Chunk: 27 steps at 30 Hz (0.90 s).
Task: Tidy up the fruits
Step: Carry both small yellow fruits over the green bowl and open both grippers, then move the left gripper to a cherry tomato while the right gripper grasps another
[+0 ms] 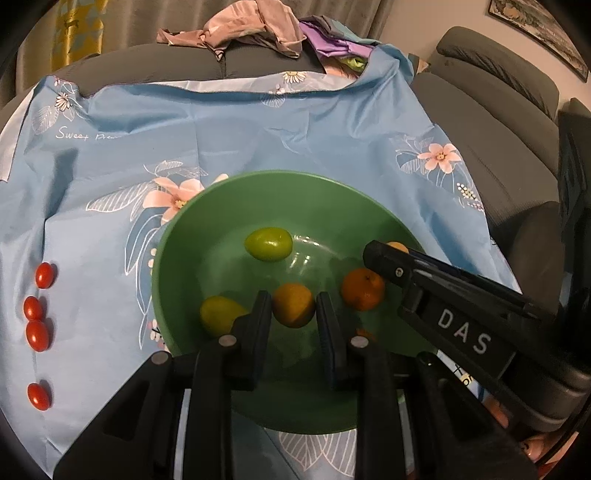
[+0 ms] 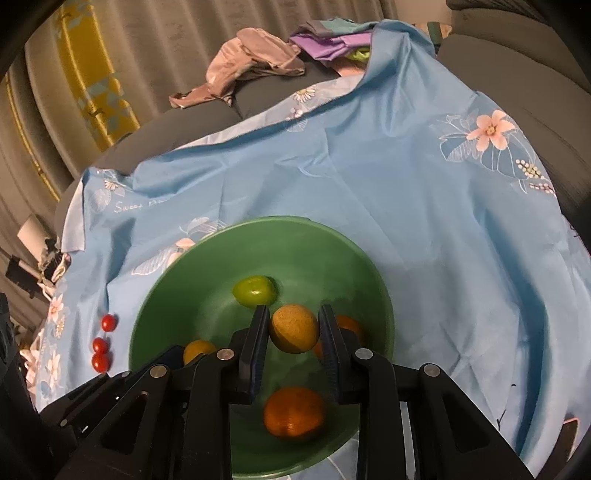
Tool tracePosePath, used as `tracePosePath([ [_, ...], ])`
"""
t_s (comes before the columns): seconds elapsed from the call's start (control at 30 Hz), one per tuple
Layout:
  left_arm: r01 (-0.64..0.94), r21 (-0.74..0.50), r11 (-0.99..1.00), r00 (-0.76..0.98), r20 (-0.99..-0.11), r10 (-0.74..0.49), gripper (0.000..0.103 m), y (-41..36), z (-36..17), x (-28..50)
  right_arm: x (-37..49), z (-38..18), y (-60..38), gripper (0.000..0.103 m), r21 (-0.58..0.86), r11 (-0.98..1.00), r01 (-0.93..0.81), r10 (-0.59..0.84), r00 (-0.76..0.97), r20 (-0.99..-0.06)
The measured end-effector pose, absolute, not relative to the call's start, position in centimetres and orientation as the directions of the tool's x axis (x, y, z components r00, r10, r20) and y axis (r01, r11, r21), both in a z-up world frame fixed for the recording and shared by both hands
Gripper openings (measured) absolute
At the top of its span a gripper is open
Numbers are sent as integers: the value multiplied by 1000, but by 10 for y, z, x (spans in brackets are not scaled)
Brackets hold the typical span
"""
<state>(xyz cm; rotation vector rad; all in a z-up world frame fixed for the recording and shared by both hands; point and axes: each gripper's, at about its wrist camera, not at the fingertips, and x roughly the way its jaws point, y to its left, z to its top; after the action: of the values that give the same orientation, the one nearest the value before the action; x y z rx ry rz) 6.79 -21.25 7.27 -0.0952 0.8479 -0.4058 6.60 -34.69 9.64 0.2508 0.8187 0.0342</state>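
Note:
A green bowl sits on a blue floral cloth and holds several fruits. In the left wrist view it holds a green fruit, a yellow-green one and an orange. My left gripper is shut on a yellow-orange fruit inside the bowl. My right gripper is shut on a round yellow fruit above the bowl; it shows from the side in the left wrist view. Below it lies an orange.
Several red cherry tomatoes lie in a line on the cloth left of the bowl. The blue cloth covers a grey sofa. Crumpled clothes lie at the back.

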Motion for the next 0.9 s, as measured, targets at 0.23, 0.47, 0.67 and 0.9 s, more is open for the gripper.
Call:
tracePosePath([
  [0.23, 308, -229, 924, 582, -723, -373, 25, -213, 67, 68, 68, 95, -344, 29, 225, 972, 62, 125, 677, -725],
  [0.47, 301, -229, 926, 581, -726, -369, 27, -213, 67, 69, 68, 92, -339, 29, 204, 978, 52, 118, 666, -736],
  [0.67, 285, -243, 927, 608, -702, -371, 61, -200, 79, 59, 66, 97, -337, 40, 208, 978, 33, 129, 689, -713],
  [0.9, 221, -262, 940, 666, -664, -341, 62, -156, 95, 42, 64, 103, -328, 45, 206, 979, 4, 141, 715, -684],
])
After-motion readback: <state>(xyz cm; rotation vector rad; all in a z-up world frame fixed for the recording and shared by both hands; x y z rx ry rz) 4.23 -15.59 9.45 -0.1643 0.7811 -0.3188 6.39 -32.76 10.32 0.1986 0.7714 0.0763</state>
